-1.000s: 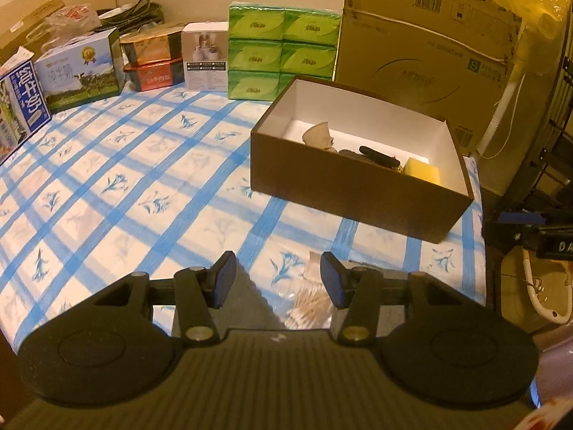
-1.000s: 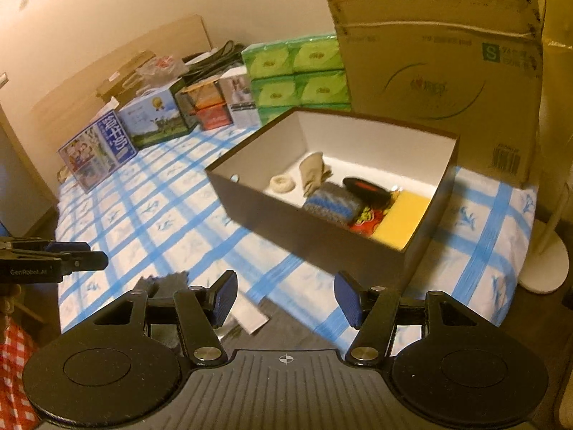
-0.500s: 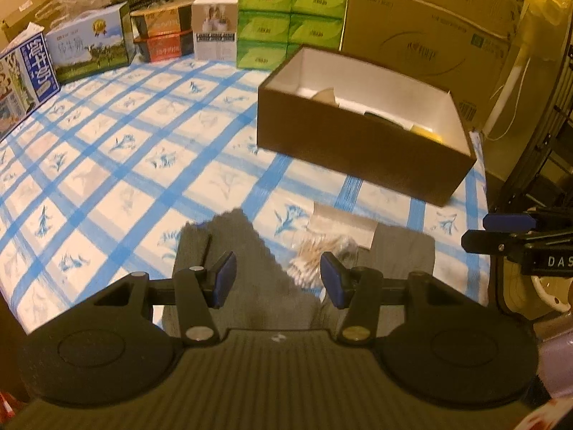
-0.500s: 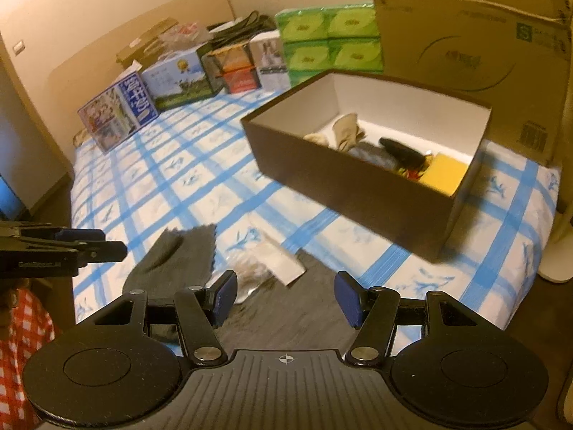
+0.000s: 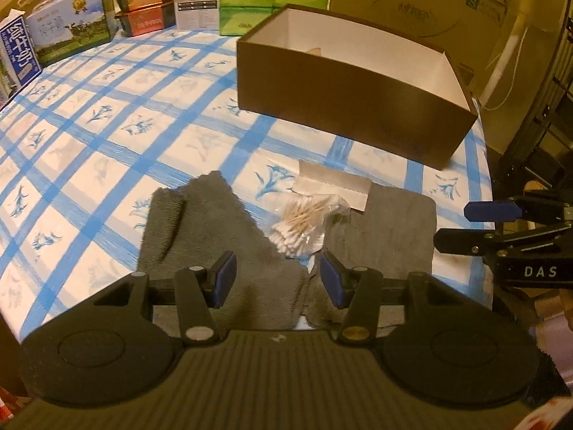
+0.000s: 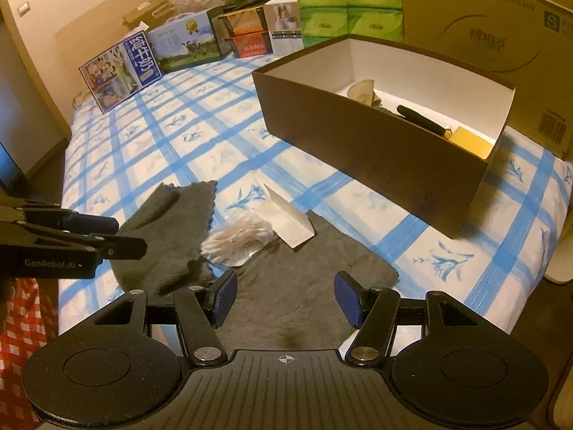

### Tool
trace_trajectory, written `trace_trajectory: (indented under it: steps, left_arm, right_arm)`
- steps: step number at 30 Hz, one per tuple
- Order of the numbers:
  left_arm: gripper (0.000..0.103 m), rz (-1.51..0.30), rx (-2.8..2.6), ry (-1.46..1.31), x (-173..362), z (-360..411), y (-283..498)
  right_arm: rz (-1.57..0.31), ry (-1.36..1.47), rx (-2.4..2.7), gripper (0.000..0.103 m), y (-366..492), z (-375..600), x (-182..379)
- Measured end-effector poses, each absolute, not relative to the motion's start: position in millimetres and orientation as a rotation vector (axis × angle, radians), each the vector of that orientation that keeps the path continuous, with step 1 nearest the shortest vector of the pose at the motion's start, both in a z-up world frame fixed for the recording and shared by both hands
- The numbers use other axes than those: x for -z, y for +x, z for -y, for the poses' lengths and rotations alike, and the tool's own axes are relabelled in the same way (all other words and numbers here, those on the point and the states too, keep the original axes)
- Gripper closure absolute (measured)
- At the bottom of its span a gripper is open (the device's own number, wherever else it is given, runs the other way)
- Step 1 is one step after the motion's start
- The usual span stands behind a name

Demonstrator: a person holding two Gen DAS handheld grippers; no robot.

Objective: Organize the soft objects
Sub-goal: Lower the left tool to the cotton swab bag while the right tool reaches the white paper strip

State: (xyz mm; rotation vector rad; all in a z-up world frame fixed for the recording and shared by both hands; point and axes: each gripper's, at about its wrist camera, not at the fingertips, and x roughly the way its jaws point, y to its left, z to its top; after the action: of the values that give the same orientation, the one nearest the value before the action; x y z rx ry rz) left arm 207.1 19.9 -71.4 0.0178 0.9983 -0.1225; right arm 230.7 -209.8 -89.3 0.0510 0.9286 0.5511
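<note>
Nearest the table edge, both the left gripper [image 5: 277,274] and right gripper [image 6: 284,299] hover open and empty over limp grey cloths [image 5: 200,229] [image 6: 304,265]; pinch a raised fold. Between them lies a light, slippery cotton-swab bag [image 5: 304,222], beyond it the brown box [image 6: 376,143].

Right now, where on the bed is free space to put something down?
The checked sheet lies bare between the brown box and the milk cartons. The near edge is crowded: two grey cloths flank a cotton swab bag.
</note>
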Motion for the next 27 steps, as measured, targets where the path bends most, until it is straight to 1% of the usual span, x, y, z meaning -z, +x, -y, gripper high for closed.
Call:
trace_trajectory:
  steps: [6, 7, 9, 21, 27]
  left_arm:
    - [0.052, -1.014, 0.153, 0.051, 83.8, -8.3, 216.2]
    - [0.049, -1.015, 0.156, 0.058, 86.2, -6.5, 218.2]
    - [0.047, -1.014, 0.167, 0.076, 90.7, -2.1, 221.7]
    - [0.047, -0.988, 0.243, 0.187, 121.1, 16.4, 252.0]
    - [0.047, -1.014, 0.266, 0.209, 138.5, 19.9, 271.5]
  right_arm:
    - [-0.938, 0.036, -0.544, 0.043, 236.1, 209.2, 99.3]
    - [-0.940, 0.032, -0.543, 0.043, 237.0, 209.1, 101.3]
    - [-0.944, 0.027, -0.541, 0.043, 239.1, 208.6, 105.6]
    - [-0.930, -0.022, -0.541, 0.043, 259.3, 202.1, 129.0]
    - [-0.932, -0.017, -0.539, 0.043, 267.6, 202.6, 136.4]
